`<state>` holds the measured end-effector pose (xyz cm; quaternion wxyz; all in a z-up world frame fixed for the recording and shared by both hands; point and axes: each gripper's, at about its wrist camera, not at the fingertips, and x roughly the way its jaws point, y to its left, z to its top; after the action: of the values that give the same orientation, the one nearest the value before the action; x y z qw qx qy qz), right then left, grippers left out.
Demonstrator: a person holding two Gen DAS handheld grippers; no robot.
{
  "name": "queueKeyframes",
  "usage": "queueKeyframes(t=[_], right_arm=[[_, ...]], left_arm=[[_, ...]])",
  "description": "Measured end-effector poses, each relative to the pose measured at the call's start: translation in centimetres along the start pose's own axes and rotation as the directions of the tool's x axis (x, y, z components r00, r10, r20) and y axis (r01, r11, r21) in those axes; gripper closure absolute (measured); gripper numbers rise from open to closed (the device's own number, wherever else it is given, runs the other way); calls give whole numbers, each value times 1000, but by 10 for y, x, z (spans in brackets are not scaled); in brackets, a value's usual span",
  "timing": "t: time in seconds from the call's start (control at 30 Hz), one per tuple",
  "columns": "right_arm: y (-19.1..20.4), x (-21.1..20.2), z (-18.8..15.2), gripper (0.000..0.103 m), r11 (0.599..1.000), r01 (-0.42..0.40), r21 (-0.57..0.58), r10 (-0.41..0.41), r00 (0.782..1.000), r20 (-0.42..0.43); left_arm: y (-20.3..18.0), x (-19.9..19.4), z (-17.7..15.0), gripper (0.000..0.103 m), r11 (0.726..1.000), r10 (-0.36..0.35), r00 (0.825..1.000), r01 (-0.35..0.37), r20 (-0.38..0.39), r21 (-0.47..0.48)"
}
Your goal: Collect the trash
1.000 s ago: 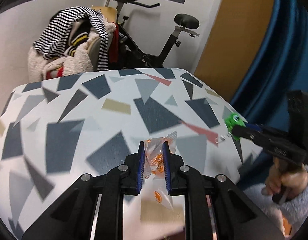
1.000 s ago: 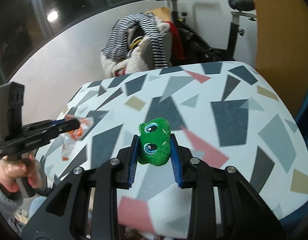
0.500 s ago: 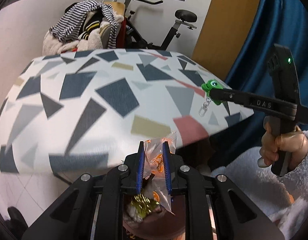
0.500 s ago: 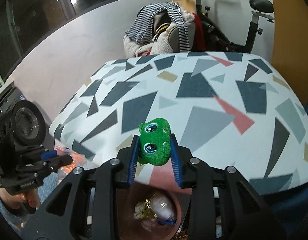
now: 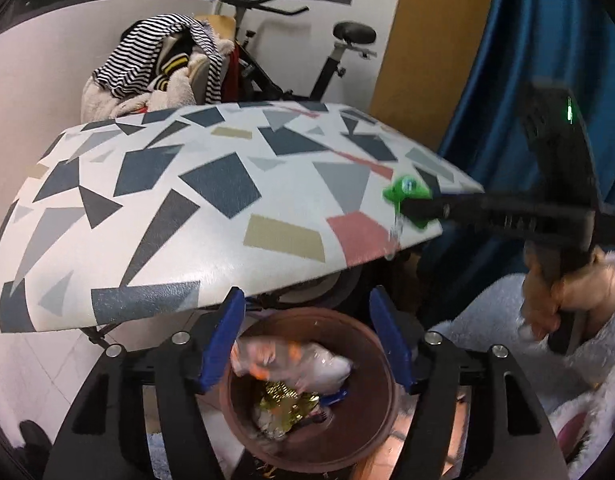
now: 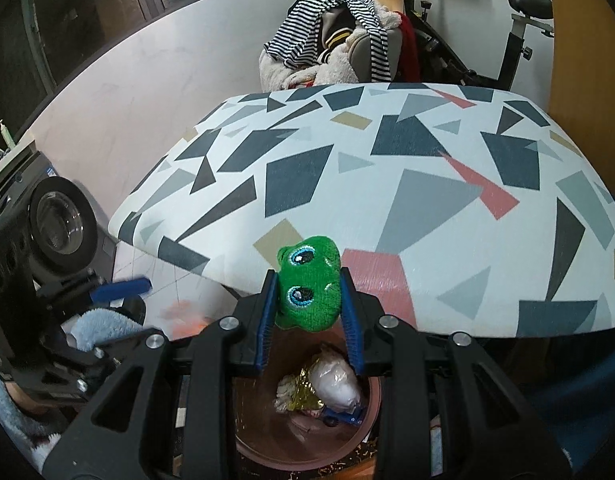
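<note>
My left gripper is open above a brown bin on the floor under the table's front edge. A clear wrapper with orange print lies blurred in the bin on top of other trash, free of the fingers. My right gripper is shut on a green plush frog toy and holds it above the same bin. In the left wrist view the frog shows at the right gripper's tip beside the table edge. The left gripper shows at the left of the right wrist view.
A table with a geometric patterned top spans both views. Behind it stand a chair piled with striped clothes and an exercise bike. A blue curtain hangs at the right. A washing machine stands at the left.
My left gripper opened and the orange-printed wrapper dropped into the bin. Both grippers drew back and lower over the bin. The right gripper kept hold of the frog.
</note>
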<state>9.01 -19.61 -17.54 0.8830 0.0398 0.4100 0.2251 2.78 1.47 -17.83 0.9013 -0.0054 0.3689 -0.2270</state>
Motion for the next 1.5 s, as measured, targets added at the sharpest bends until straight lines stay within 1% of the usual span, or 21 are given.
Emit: queueKeyframes(t=[0.07,0.17,0.33,0.43,0.53,0.67,0.87,0.97,1.2,1.23,1.27,1.3,1.33,1.37,1.43,1.5], right_arm=[[1,0,-2,70,1000,0,-5,0,1000,-7],[3,2,-7,70,1000,-4,-11,4,1000,-20],[5,10,-16,70,1000,-11,-11,10,998,-54],[8,19,-25,70,1000,-17,-17,15,995,-95],[11,25,-30,70,1000,-17,-25,14,993,-119],[15,37,-42,70,999,-16,-33,10,985,-174],[20,55,-62,70,999,0,-40,-10,966,-259],[22,61,-69,69,999,-1,-43,-11,959,-283],[22,68,-76,67,999,9,-52,-24,951,-309],[22,68,-77,61,999,10,-52,-26,950,-310],[22,67,-76,45,998,26,-53,-40,954,-298],[22,66,-75,35,998,28,-53,-42,956,-290],[22,65,-74,22,998,29,-54,-43,958,-283],[22,61,-70,13,997,43,-58,-56,964,-260],[20,55,-64,7,996,58,-62,-71,970,-233],[18,49,-56,6,995,78,-62,-89,974,-207]], left_arm=[[4,-5,4,38,1000,-11,1000,12,13,-29],[8,-13,8,36,998,-1,999,3,37,-59],[16,-29,12,18,993,51,995,-42,81,-109],[21,-38,12,11,990,90,991,-79,96,-117],[26,-43,13,9,986,116,988,-103,104,-129],[31,-45,11,7,982,136,986,-121,97,-147],[31,-43,7,7,979,164,983,-152,81,-136],[31,-43,6,7,978,169,983,-158,77,-136],[28,-42,6,6,977,190,979,-181,73,-116],[28,-41,7,6,976,194,978,-185,72,-112],[28,-41,7,6,975,201,977,-193,69,-107],[28,-41,7,6,974,208,976,-201,66,-102],[28,-41,8,6,973,215,975,-209,62,-95],[28,-41,9,6,973,220,974,-214,62,-92],[28,-42,12,6,971,230,971,-224,65,-89],[26,-44,16,6,970,235,969,-229,75,-81]])
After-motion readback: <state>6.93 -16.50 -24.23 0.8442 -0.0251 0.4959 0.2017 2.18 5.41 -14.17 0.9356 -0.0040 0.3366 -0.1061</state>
